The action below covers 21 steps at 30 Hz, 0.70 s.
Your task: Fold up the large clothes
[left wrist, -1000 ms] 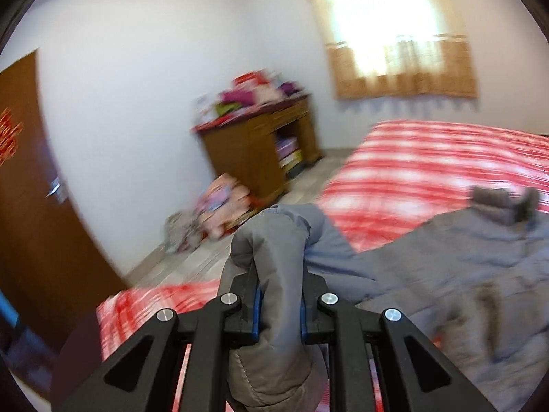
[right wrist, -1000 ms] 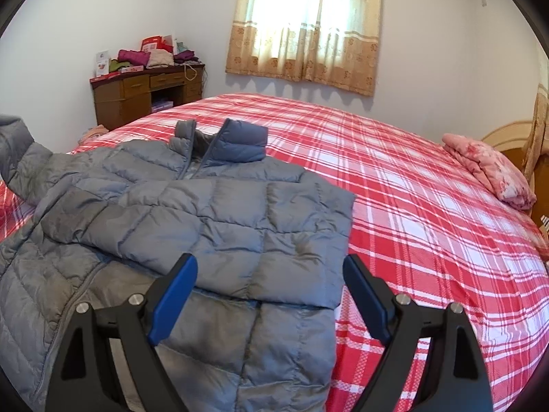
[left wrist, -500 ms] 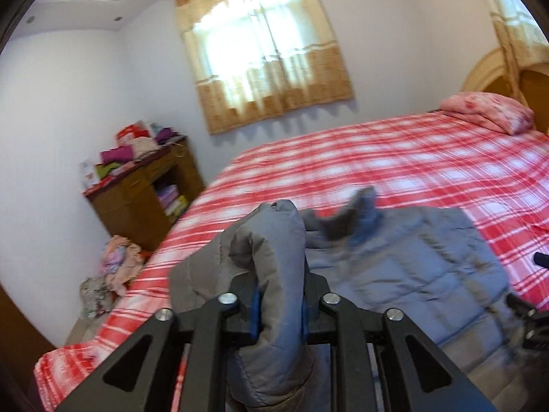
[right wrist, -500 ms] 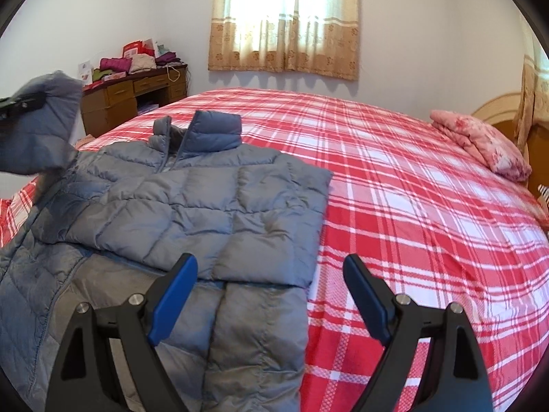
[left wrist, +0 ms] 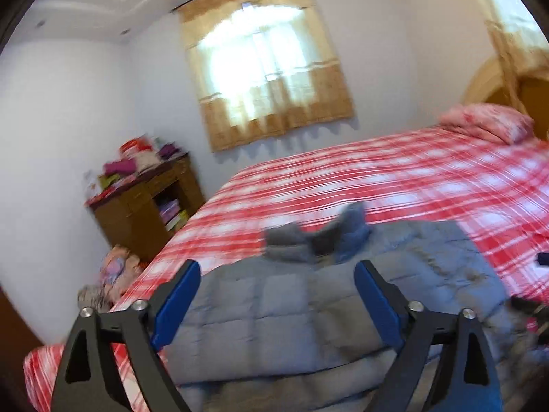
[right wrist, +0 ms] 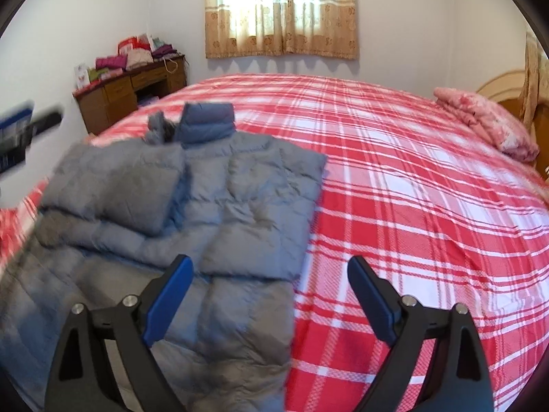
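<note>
- The left gripper (left wrist: pixel 276 283) has its blue-padded jaws spread wide; they have just been opening, and nothing is pinched between them, with only the jacket surface showing beyond the gap.
- The right gripper (right wrist: pixel 269 279) is also spread wide and grips nothing; its jaws have just been opening a little further, and they hang above the jacket's near right edge and the bedspread beside it.
- The grey puffer jacket (right wrist: pixel 219 213) lies flat on the bed, collar (right wrist: pixel 206 122) pointing toward the window, with both sleeves folded across its front.
- One sleeve (right wrist: pixel 113 189) lies across the jacket's left chest, just below the collar.
- In the right wrist view the left gripper shows as a blurred shape at the far left edge, clear of the fabric.
- The bed (right wrist: pixel 411 206) carries a red and white plaid spread, with a pink pillow (right wrist: pixel 487 123) near the headboard.
- A wooden desk (right wrist: pixel 130 96) piled with folded things stands against the wall beside a curtained window (right wrist: pixel 281 10).
</note>
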Each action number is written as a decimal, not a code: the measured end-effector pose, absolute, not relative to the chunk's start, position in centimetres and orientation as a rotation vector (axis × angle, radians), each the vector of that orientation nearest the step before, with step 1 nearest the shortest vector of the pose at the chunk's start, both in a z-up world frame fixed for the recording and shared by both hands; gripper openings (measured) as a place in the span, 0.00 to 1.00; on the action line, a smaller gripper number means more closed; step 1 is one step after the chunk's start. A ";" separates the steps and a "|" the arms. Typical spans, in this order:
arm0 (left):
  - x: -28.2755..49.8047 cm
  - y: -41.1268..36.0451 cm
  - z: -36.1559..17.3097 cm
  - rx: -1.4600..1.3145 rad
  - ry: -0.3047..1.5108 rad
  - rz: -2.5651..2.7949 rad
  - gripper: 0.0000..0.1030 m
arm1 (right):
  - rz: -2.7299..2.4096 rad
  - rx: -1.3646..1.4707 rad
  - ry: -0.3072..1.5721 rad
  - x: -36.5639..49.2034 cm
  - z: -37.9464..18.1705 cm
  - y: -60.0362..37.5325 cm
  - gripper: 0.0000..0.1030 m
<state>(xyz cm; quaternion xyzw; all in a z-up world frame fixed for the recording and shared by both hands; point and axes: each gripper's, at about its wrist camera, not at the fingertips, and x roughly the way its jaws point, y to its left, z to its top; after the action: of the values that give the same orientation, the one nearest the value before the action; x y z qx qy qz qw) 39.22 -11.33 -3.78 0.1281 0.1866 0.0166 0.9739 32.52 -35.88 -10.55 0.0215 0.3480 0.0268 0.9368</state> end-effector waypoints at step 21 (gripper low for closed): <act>43.6 6.4 -14.9 0.102 0.714 0.505 0.92 | 0.262 0.214 0.915 41.8 -13.1 -29.3 0.12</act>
<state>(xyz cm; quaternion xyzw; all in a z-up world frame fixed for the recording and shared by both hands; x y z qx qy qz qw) 43.57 6.35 -14.91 0.0496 0.3457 0.2443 0.9046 41.78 -29.34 -13.14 0.1030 0.4396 0.1257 0.8834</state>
